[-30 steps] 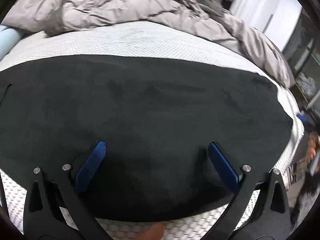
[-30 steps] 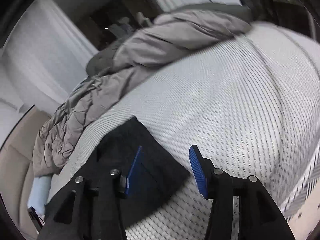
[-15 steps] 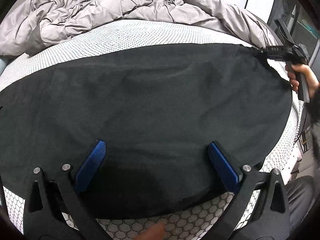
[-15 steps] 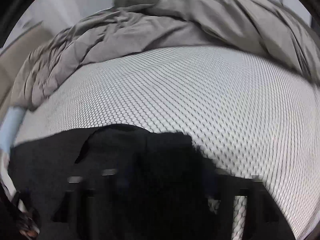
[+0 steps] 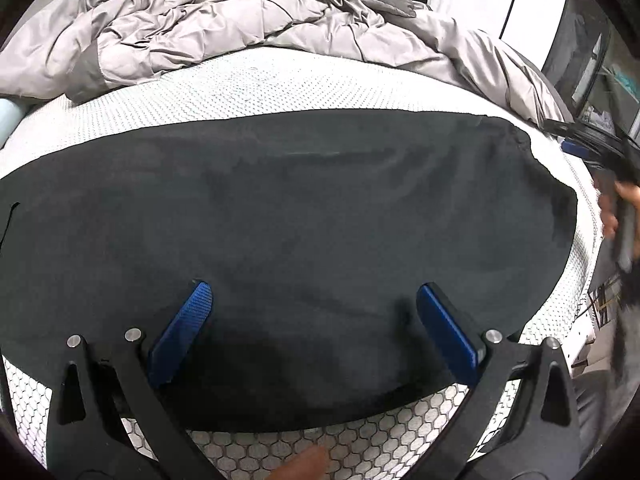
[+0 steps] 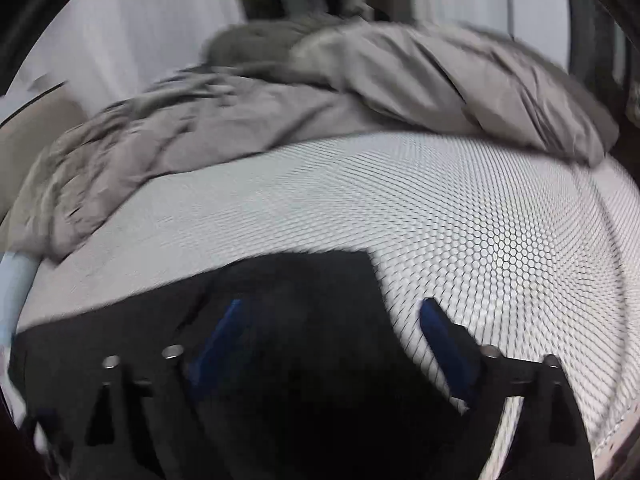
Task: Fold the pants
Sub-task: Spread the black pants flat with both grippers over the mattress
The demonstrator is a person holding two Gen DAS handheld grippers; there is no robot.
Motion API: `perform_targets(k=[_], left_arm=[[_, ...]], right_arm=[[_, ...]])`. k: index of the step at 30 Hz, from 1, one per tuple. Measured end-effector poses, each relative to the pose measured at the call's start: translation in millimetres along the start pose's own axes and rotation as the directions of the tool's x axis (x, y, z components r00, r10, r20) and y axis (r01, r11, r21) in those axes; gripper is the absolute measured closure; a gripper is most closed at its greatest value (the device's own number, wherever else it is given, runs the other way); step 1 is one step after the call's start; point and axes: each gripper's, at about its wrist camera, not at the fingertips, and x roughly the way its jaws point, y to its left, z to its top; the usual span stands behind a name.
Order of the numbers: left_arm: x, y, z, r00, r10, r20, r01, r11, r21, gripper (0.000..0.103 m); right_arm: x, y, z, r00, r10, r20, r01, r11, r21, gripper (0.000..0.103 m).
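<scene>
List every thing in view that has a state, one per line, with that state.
black pants: spread flat on the mattress, not yet folded
left gripper: jaws open, over the pants' near edge
right gripper: jaws open, at the pants' corner
grey comforter: bunched at the far side
mattress: bare, honeycomb cover

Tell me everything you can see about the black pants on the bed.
The black pants look like soft, matte, slightly fuzzy fabric. They lie flat in a long, wide band across the white honeycomb-patterned mattress, with only faint wrinkles. The left gripper is open over their near edge; contact is unclear. The right gripper is open over one squared end in the blurred right wrist view. The crumpled grey quilted comforter lies beyond, apart from them. A thin seam or slit shows at the far left edge.
</scene>
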Motion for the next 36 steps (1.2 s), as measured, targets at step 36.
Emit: perform_targets(k=[36], left_arm=[[71.4, -10.6, 53.4, 0.986, 0.063, -0.152, -0.05, 0.995, 0.09, 0.001]], right_arm=[[64.6, 139.2, -67.1, 0.976, 0.077, -0.202, -0.164, 0.871, -0.463, 0.004]])
